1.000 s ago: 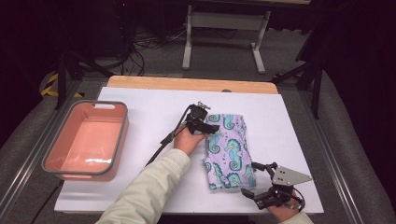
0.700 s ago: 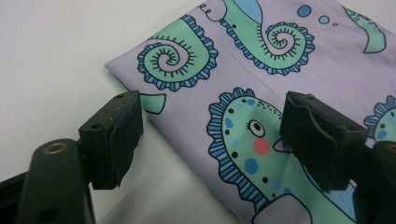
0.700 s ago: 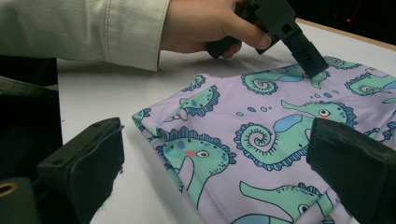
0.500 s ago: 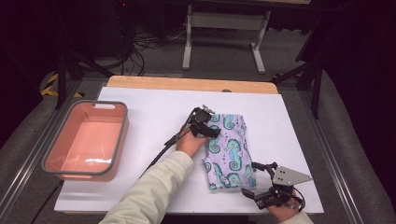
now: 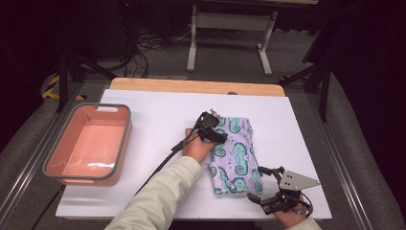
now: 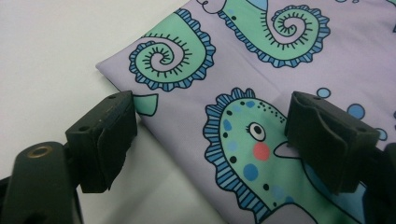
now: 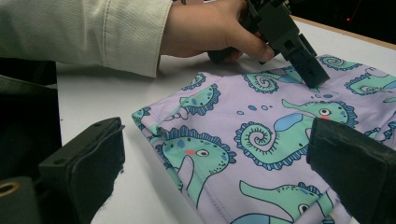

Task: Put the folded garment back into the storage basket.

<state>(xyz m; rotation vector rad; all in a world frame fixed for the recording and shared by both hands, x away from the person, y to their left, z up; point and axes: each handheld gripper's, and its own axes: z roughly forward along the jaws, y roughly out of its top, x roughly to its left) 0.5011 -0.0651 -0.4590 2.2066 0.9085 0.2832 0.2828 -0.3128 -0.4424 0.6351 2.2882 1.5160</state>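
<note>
A folded lilac cloth (image 5: 235,154) printed with green seahorses lies on the white table (image 5: 158,110). My left gripper (image 5: 219,135) is low at the cloth's left edge, near its far end. Its jaws have just been opening. In the left gripper view the gripper (image 6: 210,114) is open, with one jaw over the bare table and the other over the cloth (image 6: 280,56), the folded edge between them. My right gripper (image 5: 257,183) rests open by the cloth's near right corner. In the right gripper view its (image 7: 219,140) jaws frame the cloth (image 7: 261,116), not pressing it, with the left gripper (image 7: 310,74) farther off.
A pink tub (image 5: 125,139) with a grey rim stands on the table's left side, nothing inside it. A wooden strip (image 5: 191,86) runs along the far edge. Behind the table are a metal stand (image 5: 194,43) and cables on the floor.
The left hand has edged slightly right and nearer, onto the cloth's left edge. The right gripper has kept still.
</note>
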